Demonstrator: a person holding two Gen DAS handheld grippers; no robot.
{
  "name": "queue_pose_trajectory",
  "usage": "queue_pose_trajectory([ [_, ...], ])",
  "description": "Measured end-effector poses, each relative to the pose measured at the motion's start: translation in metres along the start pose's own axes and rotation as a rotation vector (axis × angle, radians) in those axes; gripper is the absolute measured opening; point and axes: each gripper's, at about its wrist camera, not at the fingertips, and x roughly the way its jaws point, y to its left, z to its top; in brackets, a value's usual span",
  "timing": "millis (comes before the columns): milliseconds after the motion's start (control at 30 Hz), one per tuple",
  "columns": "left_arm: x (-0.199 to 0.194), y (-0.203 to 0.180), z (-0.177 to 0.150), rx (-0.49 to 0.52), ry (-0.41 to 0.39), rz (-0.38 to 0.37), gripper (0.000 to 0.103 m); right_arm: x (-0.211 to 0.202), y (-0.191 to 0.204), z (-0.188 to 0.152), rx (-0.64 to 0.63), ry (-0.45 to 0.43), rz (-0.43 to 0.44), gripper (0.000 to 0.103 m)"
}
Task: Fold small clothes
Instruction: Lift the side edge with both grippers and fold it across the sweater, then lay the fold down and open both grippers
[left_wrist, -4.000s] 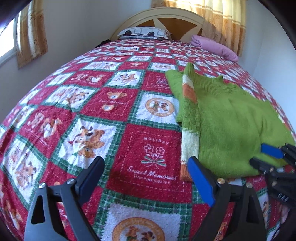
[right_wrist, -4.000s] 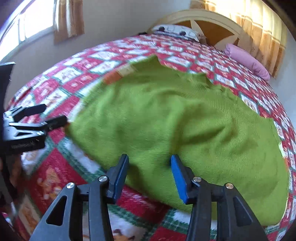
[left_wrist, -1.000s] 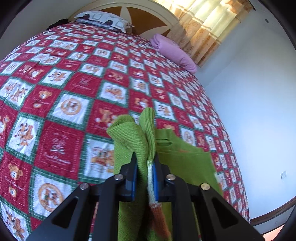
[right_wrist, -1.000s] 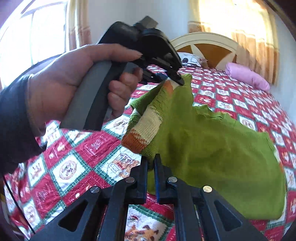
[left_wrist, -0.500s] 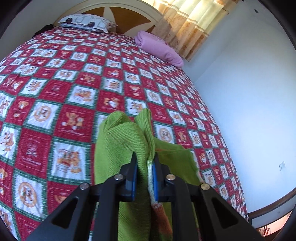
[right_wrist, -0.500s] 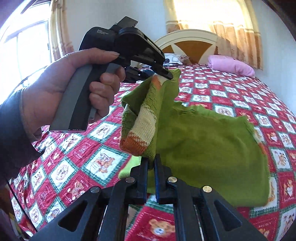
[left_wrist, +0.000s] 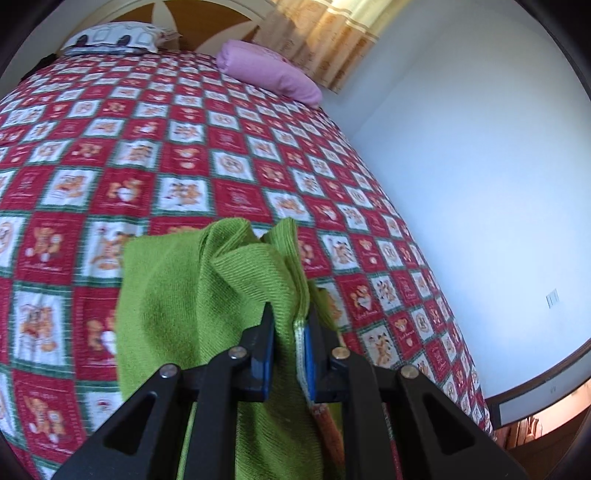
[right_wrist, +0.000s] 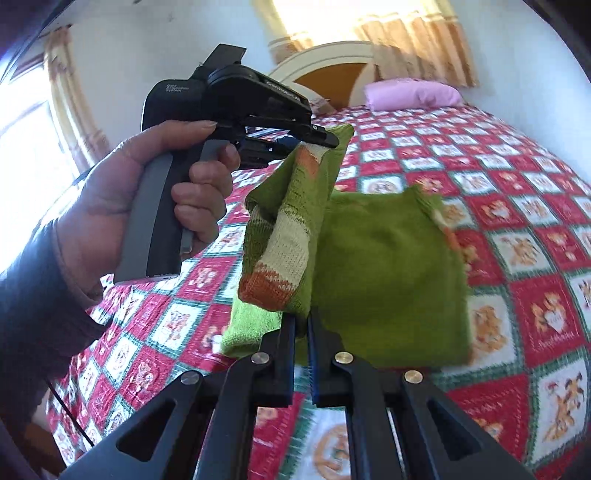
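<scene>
Sunlit bedroom, and the bed (left_wrist: 155, 155) with its red teddy-bear quilt is serving as the folding surface. Going left to right in the right wrist view: the person's left hand (right_wrist: 122, 206) is wrapping the grip, wrist cocked up, so the left claw (right_wrist: 325, 138) is pinching the green sweater (right_wrist: 388, 277) by its striped sleeve (right_wrist: 284, 240) and lifting that side off the quilt. Next over, the right claw (right_wrist: 302, 332) is pressed together on the hem edge, lower down. My guess is both are holding one side up to carry it across the body lying flat. Pink pillow (right_wrist: 410, 94) is sitting at the headboard.
</scene>
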Motion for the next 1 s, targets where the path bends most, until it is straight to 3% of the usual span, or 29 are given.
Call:
queue_pose_trajectory([
  [400, 0.078, -0.034, -0.02, 0.023, 0.098, 0.014, 0.014, -0.004, -0.07, -0.02, 0.183, 0.031, -0.045, 0.005],
  [500, 0.093, -0.048, -0.027, 0.072, 0.11, 0.0, 0.015, 0.0, -0.089, -0.029, 0.247, 0.055, -0.032, 0.005],
  [533, 0.095, -0.053, -0.03, 0.094, 0.108, 0.027, 0.017, 0.0, -0.093, -0.032, 0.262, 0.059, -0.024, 0.006],
  [667, 0.071, -0.067, -0.042, 0.179, 0.055, 0.005, 0.024, -0.011, -0.107, -0.043, 0.314, 0.041, -0.087, 0.007],
  [700, 0.059, -0.068, -0.044, 0.21, 0.023, 0.016, 0.03, -0.018, -0.111, -0.043, 0.324, 0.021, -0.119, 0.009],
  [800, 0.012, -0.064, -0.06, 0.288, -0.087, 0.057, 0.066, -0.037, -0.109, -0.031, 0.307, -0.056, -0.167, 0.028],
  [833, -0.003, -0.059, -0.069, 0.318, -0.125, 0.105, 0.071, -0.042, -0.103, -0.024, 0.285, -0.08, -0.167, 0.034],
  [867, -0.01, -0.055, -0.073, 0.345, -0.143, 0.14, 0.071, -0.045, -0.096, -0.015, 0.255, -0.094, -0.164, 0.043],
  [933, -0.026, -0.042, -0.089, 0.399, -0.181, 0.203, 0.071, -0.041, -0.081, 0.0, 0.202, -0.091, -0.134, 0.05],
  [1000, -0.035, -0.025, -0.101, 0.419, -0.194, 0.276, 0.071, -0.027, -0.066, 0.014, 0.143, -0.058, -0.097, 0.05],
])
